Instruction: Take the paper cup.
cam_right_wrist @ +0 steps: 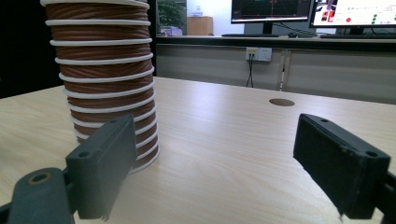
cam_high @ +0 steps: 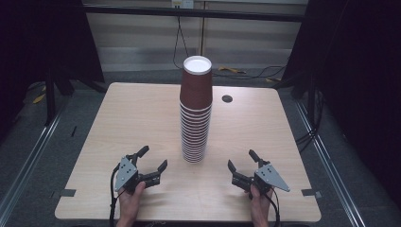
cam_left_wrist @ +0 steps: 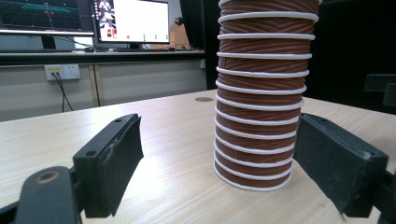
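Both grippers, left (cam_high: pixel 152 160) and right (cam_high: pixel 242 160), are waiting wide open, empty, flanking the cup stack (cam_high: pixel 195 113); reaching comes next, probably grasping its top cup.

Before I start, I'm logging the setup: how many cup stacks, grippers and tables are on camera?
Cup stack: 1
Grippers: 2 (left gripper, right gripper)
Table: 1
Total: 4

light: bright overhead on surface (cam_high: pixel 142 123) | surroundings: dark at side edges | shadows: soft | glare: monitors, gripper views | blur: near tongs soft
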### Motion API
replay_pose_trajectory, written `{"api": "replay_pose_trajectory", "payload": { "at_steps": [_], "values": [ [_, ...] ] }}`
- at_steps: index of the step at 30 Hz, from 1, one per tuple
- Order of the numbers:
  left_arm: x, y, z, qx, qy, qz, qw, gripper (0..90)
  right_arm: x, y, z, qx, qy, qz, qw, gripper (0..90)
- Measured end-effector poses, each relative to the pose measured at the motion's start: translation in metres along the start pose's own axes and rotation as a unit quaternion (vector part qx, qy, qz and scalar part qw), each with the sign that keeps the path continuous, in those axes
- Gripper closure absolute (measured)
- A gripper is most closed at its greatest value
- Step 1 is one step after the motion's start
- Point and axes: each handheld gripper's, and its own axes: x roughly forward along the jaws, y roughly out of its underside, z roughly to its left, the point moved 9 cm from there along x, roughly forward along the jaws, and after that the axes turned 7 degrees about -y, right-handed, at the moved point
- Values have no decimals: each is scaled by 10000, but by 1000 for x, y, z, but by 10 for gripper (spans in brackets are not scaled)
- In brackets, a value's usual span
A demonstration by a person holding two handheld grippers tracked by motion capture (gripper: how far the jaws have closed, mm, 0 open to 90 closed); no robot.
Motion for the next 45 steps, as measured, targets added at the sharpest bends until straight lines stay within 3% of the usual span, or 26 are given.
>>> {"api": "replay_pose_trajectory", "payload": {
  "at_steps": [7,11,14,21,34,40,41,45],
  "values": [
    [0,0,0,-6,26,-6,10000,155,1,1,-2,110,-17,88,9999,131],
    [0,0,0,-10,26,-9,10000,155,1,3,-1,210,-188,213,9994,132],
    [0,0,0,-12,40,-10,10000,155,2,3,-2,252,-136,242,9993,134],
    [0,0,-1,-15,49,-10,10000,156,4,2,-1,537,-290,279,9977,133],
    [0,0,-1,-14,72,-16,10000,156,9,-21,20,298,-834,359,9954,156],
    [0,0,-1,-9,87,-12,10000,156,12,-32,24,313,-976,293,9943,177],
    [0,0,-1,-11,91,-12,10000,156,14,-36,25,333,-1011,271,9939,138],
    [0,0,-1,-9,99,-11,10000,156,18,-46,26,421,-1098,233,9928,140]
  ]
}}
